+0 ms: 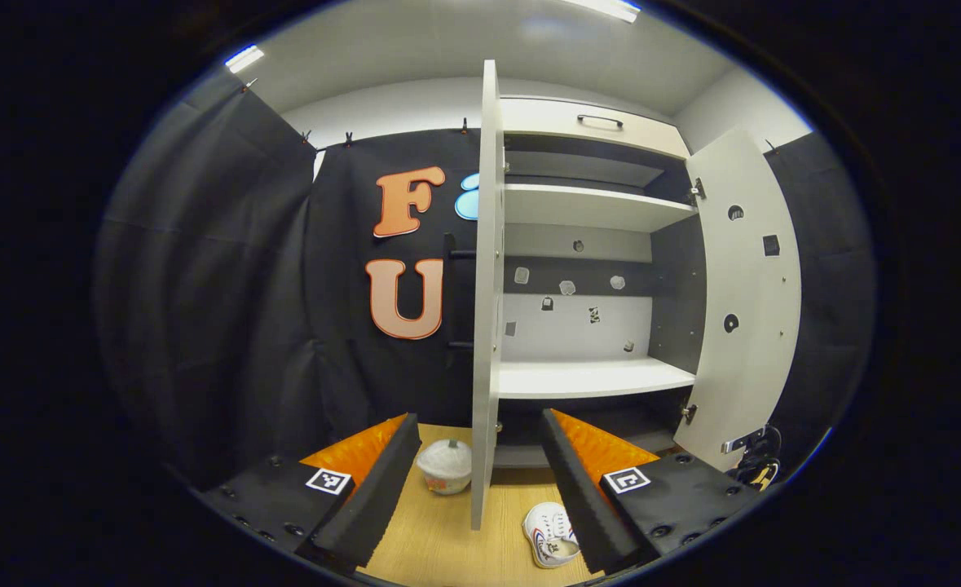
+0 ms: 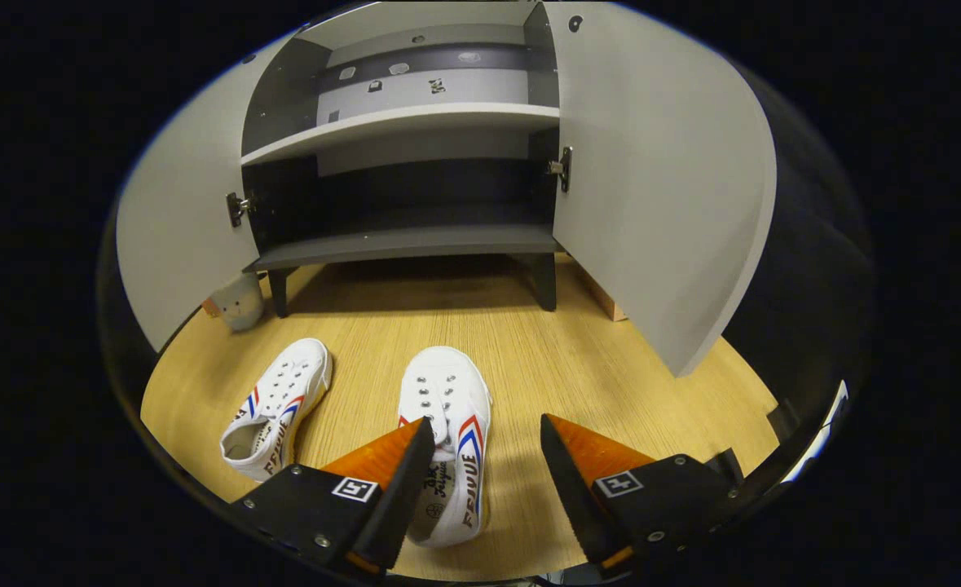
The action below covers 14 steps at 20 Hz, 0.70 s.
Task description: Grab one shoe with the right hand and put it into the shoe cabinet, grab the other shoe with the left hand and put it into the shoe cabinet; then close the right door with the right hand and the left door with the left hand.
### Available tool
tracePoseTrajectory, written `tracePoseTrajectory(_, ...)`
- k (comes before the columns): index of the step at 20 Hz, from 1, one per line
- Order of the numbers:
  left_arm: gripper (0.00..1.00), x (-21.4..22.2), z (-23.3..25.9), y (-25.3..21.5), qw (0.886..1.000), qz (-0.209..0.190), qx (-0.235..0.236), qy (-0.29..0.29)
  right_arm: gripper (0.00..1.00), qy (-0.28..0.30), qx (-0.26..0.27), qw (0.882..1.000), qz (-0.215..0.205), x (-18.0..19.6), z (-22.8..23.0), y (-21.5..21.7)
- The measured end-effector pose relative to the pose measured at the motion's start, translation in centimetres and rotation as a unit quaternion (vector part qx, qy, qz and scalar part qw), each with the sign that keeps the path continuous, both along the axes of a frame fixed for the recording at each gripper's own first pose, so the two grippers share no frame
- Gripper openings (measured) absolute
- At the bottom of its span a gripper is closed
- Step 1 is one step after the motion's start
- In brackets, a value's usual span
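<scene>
Two white shoes lie on the wooden floor before the shoe cabinet [image 2: 415,236]: one shoe [image 2: 447,440] partly under the right hand-held gripper [image 2: 484,473], the other shoe [image 2: 278,408] just left of it. Both doors stand open. The right hand-held gripper and the left hand-held gripper [image 1: 476,481] are released, holding nothing.

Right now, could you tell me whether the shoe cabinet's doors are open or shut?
Open. Both doors, the left door and the right door, swing outward, showing the bare shelves; both shoes lie on the floor.
</scene>
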<state>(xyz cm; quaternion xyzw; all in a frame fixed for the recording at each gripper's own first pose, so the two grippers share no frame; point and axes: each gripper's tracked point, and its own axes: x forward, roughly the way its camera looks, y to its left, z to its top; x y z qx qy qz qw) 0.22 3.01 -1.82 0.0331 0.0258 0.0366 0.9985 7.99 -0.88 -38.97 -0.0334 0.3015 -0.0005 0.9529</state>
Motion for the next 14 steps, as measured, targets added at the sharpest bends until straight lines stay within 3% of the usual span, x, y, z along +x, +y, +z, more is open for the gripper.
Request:
tracePoseTrajectory(6,0.97,0.0,-1.5,0.6,1.0,0.012,-0.001,0.021,0.6,0.048,0.028,0.998,0.0,0.0,-3.8,0.5)
tracePoseTrajectory(8,0.97,0.1,-2.0,0.8,1.0,0.015,0.001,0.026,0.48,0.058,0.033,0.998,0.001,0.1,-4.5,0.8)
tracePoseTrajectory(10,0.97,0.1,-2.2,1.0,0.999,0.017,0.003,0.03,0.45,0.067,0.045,0.997,0.003,0.1,-4.9,1.2)
tracePoseTrajectory(11,0.97,0.0,-2.3,1.0,0.999,0.017,0.003,0.031,0.34,0.07,0.048,0.996,0.002,0.2,-5.1,1.3)
tracePoseTrajectory(12,0.97,0.0,-2.3,1.1,0.999,0.018,0.003,0.032,0.34,0.07,0.045,0.997,-0.002,0.2,-5.2,1.2)
tracePoseTrajectory(14,0.97,0.0,-2.5,1.0,0.999,0.017,0.003,0.033,0.23,0.067,0.04,0.997,-0.009,0.4,-5.2,0.9)
